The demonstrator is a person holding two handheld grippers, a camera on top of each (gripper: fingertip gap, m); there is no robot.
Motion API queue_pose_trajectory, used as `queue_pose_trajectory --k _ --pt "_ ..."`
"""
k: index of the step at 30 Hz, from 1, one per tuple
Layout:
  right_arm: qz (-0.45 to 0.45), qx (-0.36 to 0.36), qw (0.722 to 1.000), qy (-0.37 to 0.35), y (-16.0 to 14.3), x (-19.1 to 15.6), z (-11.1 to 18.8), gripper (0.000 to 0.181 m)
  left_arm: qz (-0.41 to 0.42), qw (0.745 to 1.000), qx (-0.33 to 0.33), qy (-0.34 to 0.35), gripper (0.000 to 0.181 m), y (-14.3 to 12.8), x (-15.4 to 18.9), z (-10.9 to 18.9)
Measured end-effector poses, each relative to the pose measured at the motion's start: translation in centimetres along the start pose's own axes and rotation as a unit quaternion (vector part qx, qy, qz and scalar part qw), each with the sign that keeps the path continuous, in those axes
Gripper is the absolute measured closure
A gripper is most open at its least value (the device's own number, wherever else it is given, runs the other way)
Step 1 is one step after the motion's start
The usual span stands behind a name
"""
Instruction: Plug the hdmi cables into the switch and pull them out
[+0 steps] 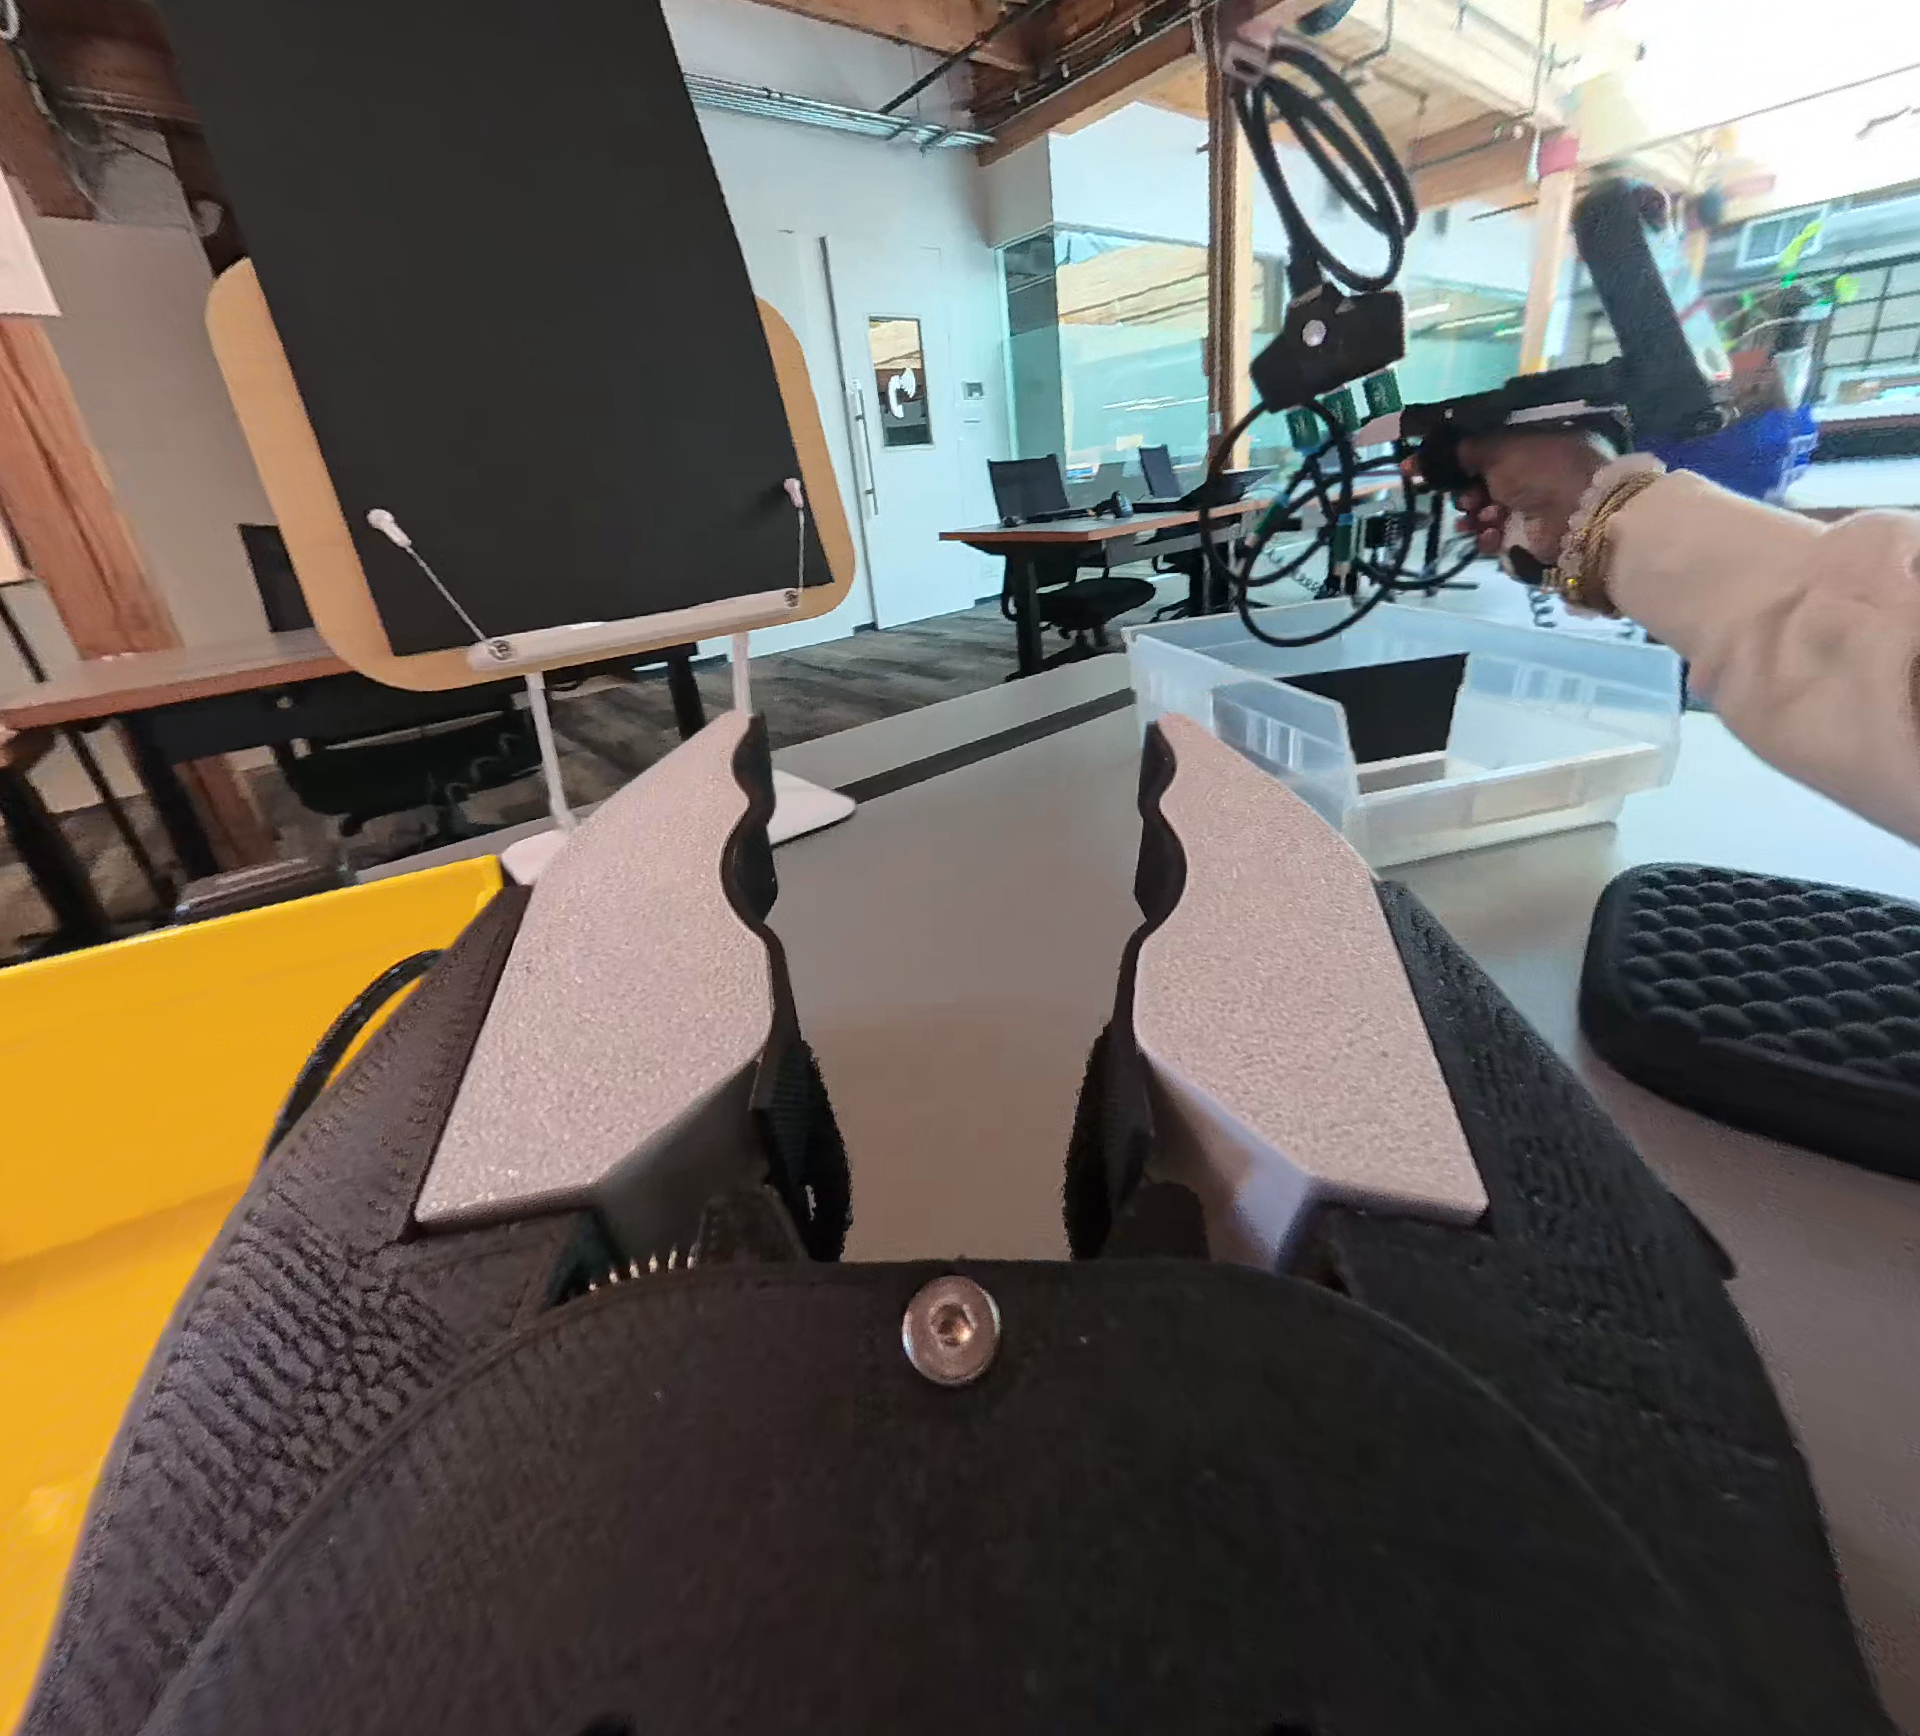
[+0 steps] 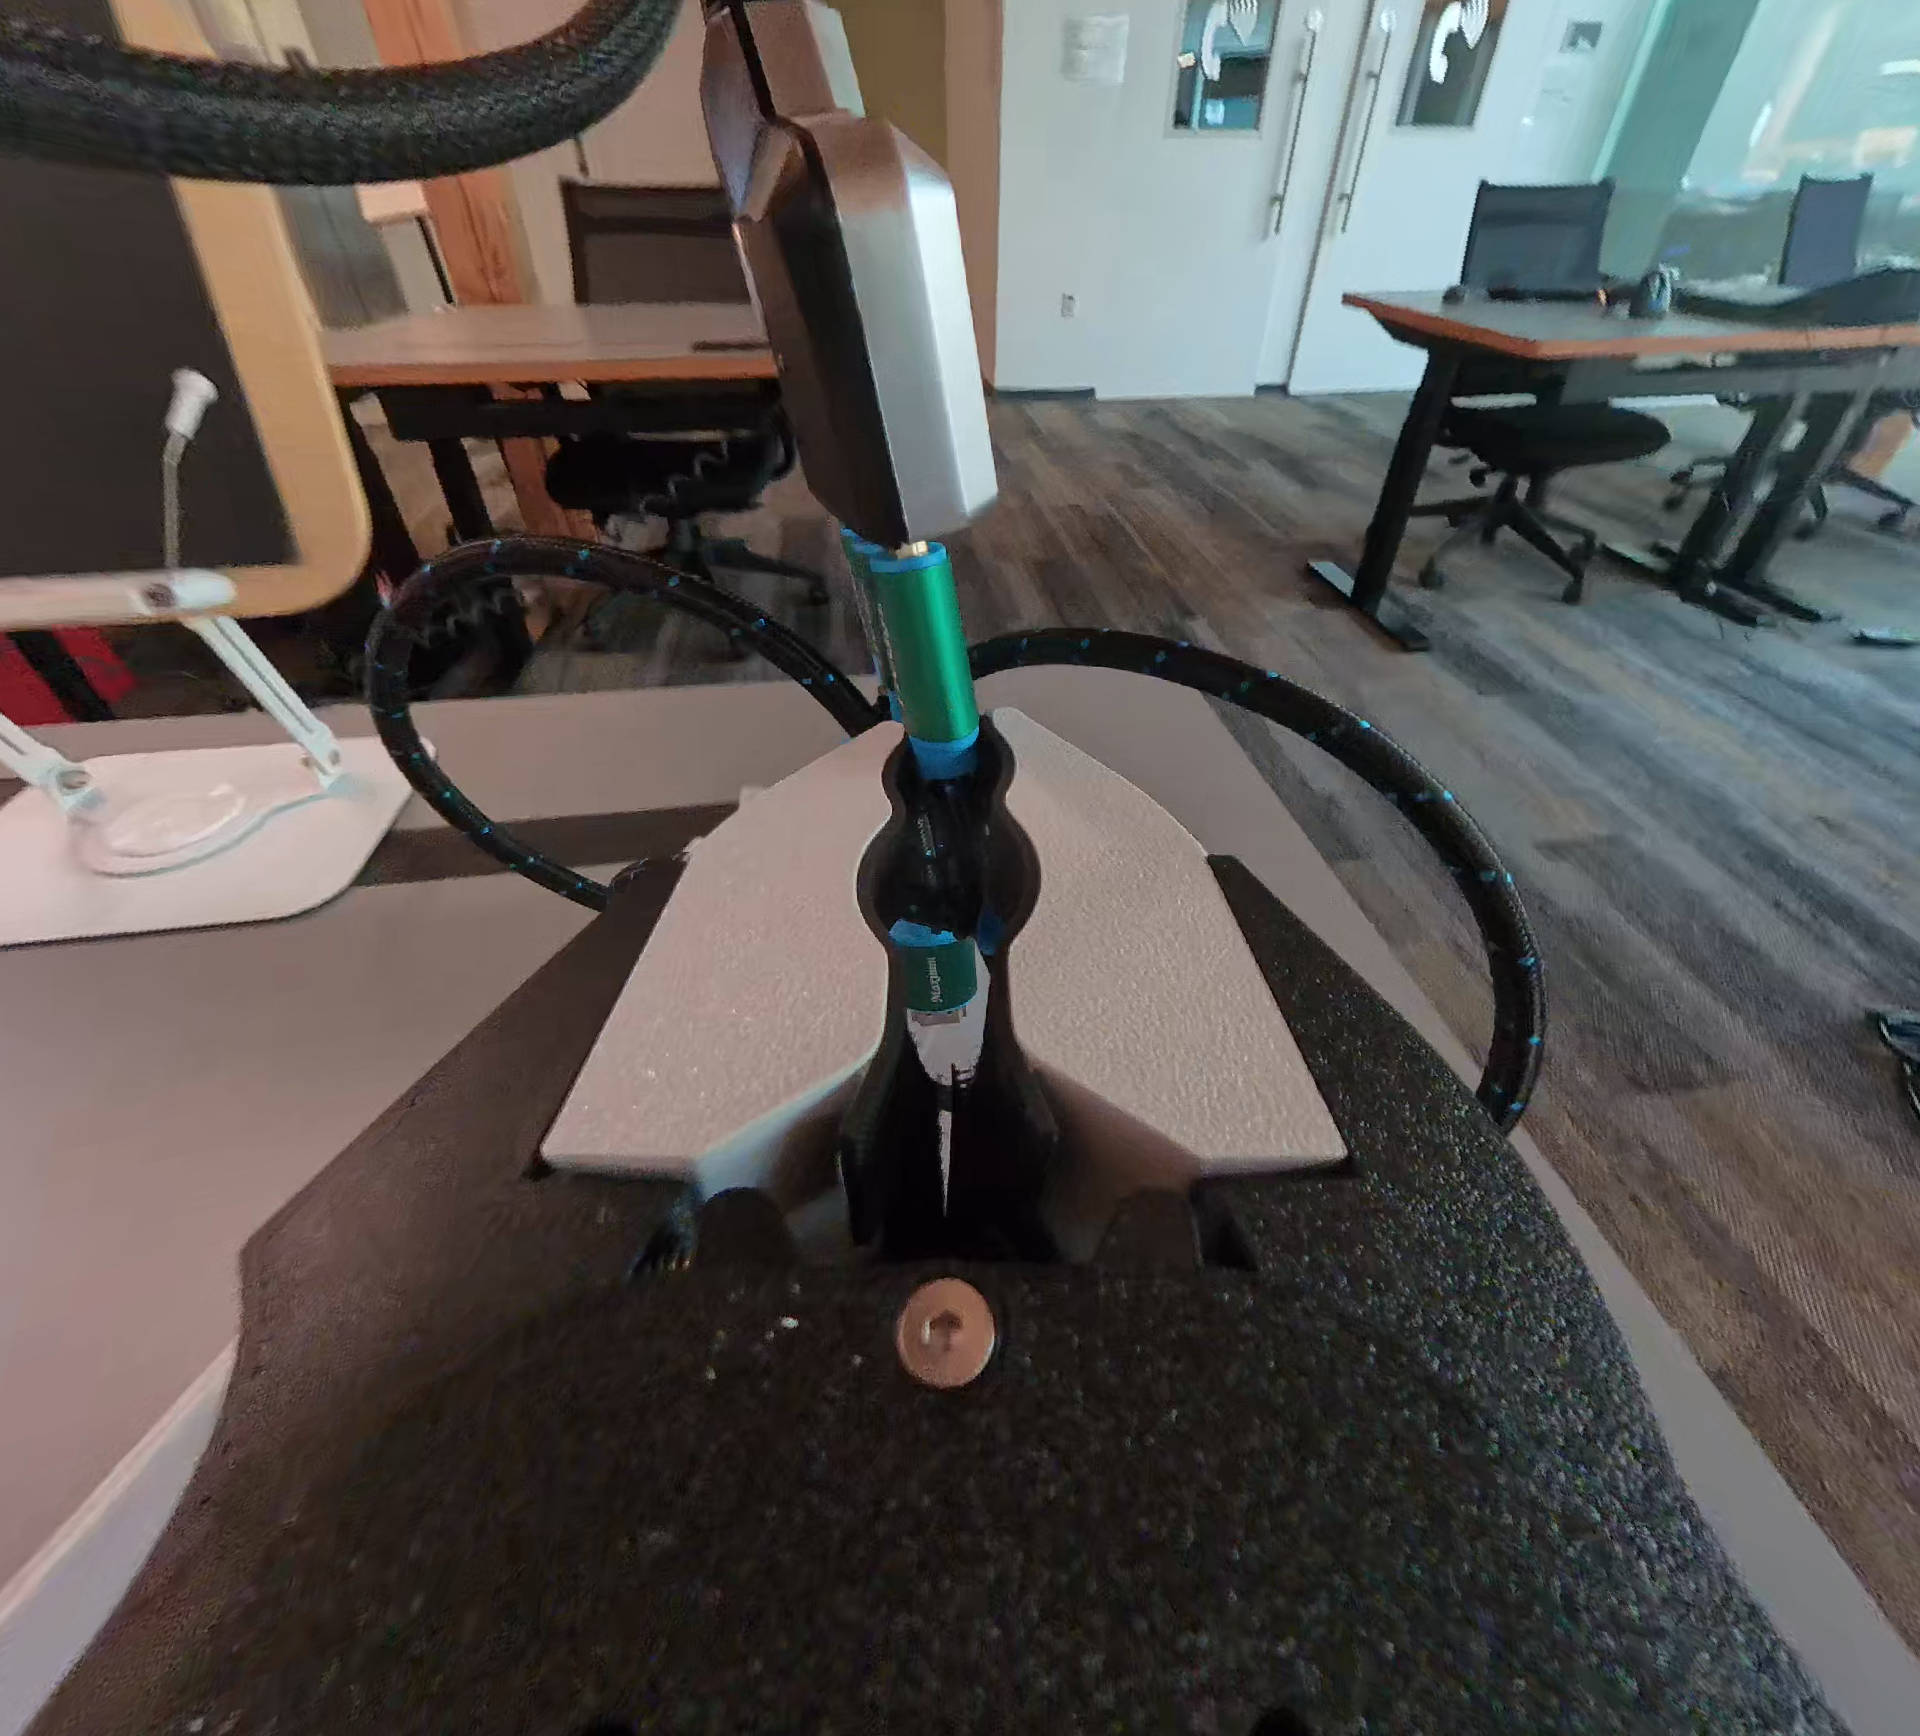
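While my left hand-held gripper (image 1: 951, 839) rests low over the grey counter (image 1: 966, 1011) with its jaws spread apart and nothing between them, my right hand-held gripper (image 2: 951, 756) is raised off the counter and clamped on a bundle of braided black hdmi cables (image 2: 935, 839). Nearest in the right wrist view, one loose green plug (image 2: 940, 980) lies in the gap between the fingers, not inserted in anything. Just beyond the fingertips, further green plugs (image 2: 925, 647) rise into the lower end of the switch (image 2: 883, 336), a dark, silver-edged box hanging tilted in the air. Black cable loops (image 2: 1455, 813) curve out to either side of it, and a thicker braided cable (image 2: 364, 117) leaves its upper end.

In the left wrist view, a yellow bin (image 1: 156, 1115) sits at the near left and a black textured pad (image 1: 1766, 1000) at the near right. Farther on, a clear plastic bin (image 1: 1455, 730) stands on the counter, and above it my right hand (image 1: 1538, 502) holds the switch (image 1: 1330, 341) with three green plugs (image 1: 1340, 408) seated in it. A black board on a white stand (image 1: 468, 284) stands at the far left edge of the counter.
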State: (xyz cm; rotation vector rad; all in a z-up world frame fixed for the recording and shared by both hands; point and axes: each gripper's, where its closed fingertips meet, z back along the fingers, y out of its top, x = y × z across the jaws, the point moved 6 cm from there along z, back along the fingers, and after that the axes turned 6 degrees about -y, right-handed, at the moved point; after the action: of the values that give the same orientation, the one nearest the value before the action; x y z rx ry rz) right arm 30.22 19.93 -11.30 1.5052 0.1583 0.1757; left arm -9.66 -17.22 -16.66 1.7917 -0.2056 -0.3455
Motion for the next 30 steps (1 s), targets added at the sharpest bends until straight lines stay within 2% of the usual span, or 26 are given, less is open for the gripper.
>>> queue_pose_trajectory --k 6,11,13,15,19,23,28,30 --pt "0.006 -0.060 0.998 -0.021 -3.6 0.2 -1.3 0.172 0.004 1.000 0.021 0.019 0.112 0.1 -0.7 0.5" --pt "0.041 -0.145 0.988 -0.018 -6.8 -0.3 -2.9 0.172 -0.021 1.000 -0.002 0.021 0.111 -0.3 -0.5 0.2" --pt "0.052 -0.156 0.986 -0.019 -7.8 -0.5 -3.2 0.172 -0.034 0.999 -0.006 0.023 0.110 -0.3 -0.5 0.2" --pt "0.082 -0.203 0.976 -0.012 -8.8 -0.8 -3.5 0.171 -0.044 0.999 -0.010 0.023 0.110 -0.3 -0.4 0.2" --pt "0.160 -0.285 0.945 -0.012 -9.5 -1.4 -4.0 0.171 -0.047 0.998 -0.018 0.023 0.110 -0.7 -0.4 -0.1" --pt "0.201 -0.324 0.924 0.018 -9.6 -1.6 -4.4 0.171 -0.043 0.999 -0.020 0.021 0.110 -1.0 -0.2 -0.3" --pt "0.177 -0.338 0.923 0.055 -9.8 -1.2 -5.0 0.170 -0.051 0.998 -0.027 0.021 0.110 -1.2 -0.1 -0.2" --pt "0.148 -0.342 0.924 0.089 -9.8 -1.6 -4.7 0.150 -0.053 0.998 -0.030 0.023 0.110 -1.2 -0.2 -0.2"
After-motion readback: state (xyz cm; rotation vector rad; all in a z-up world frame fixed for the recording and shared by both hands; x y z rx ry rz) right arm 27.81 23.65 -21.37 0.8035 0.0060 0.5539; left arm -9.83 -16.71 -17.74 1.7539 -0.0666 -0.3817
